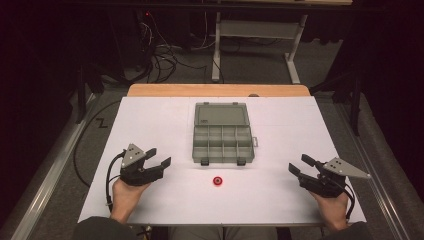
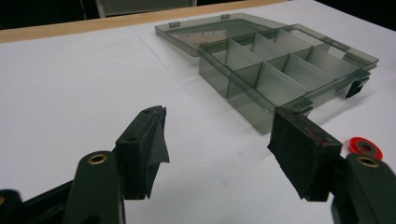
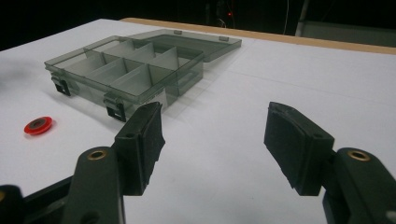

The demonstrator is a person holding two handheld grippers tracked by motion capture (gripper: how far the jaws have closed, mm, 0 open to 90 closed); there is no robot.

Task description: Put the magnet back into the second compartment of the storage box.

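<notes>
A grey see-through compartment box lies open in the middle of the white table, its lid folded back flat and its several compartments bare. A small red ring-shaped piece rests on the table just in front of the box. My left gripper is held low at the left, open, nothing between its jaws. My right gripper is at the right, open too and holding nothing. The left gripper view has the box ahead and the red piece at far right. The right gripper view has the box and red piece at left.
The white table top has a wooden strip along its far edge. Beyond it are a dark floor, tangled cables and a white stand's legs. Cables trail from both grippers.
</notes>
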